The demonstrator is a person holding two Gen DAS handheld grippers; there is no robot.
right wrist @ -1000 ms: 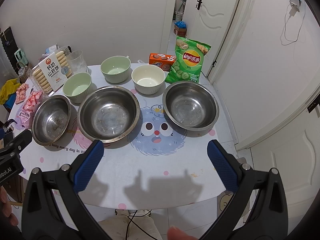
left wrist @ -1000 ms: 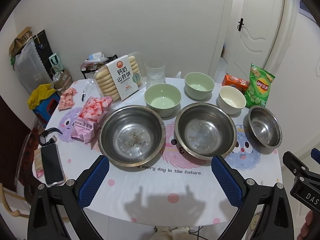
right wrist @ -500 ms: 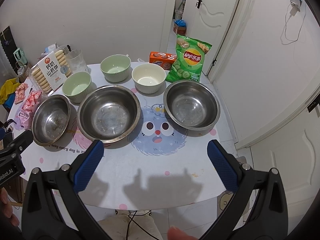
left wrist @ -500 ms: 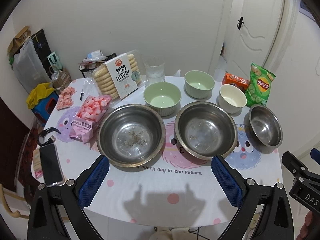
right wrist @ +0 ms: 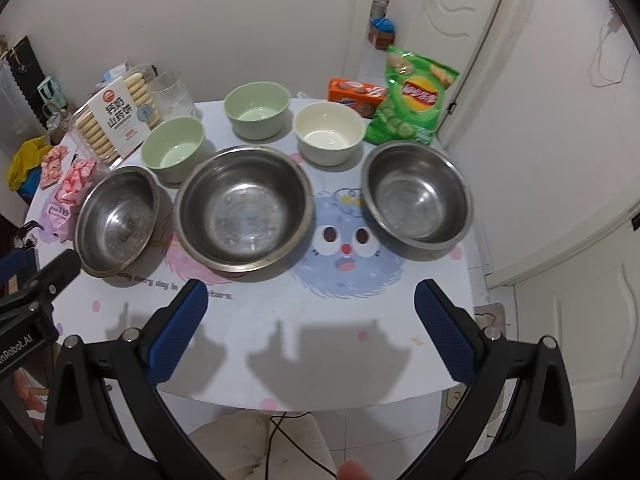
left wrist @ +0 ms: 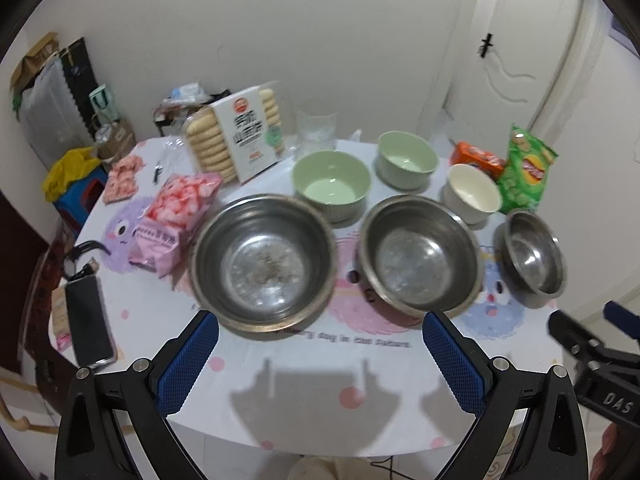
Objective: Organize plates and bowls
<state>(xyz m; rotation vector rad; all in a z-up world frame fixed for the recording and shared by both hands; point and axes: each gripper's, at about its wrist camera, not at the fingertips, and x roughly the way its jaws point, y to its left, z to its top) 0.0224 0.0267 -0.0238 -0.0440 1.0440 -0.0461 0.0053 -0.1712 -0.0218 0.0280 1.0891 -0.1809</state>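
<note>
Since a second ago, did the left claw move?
Yes. In its own view, the left claw has crept forward toward the table: the nearest steel bowl now sits right by its fingertips, and the view is blurred by motion.

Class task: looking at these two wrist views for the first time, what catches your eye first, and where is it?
Three steel bowls line the front of the table, with two green bowls and a cream bowl behind. A bright green chip bag stands at the far right corner.

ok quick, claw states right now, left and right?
Left claw: open, empty, above the near table edge.
Right claw: open, empty, above the near table edge.
</note>
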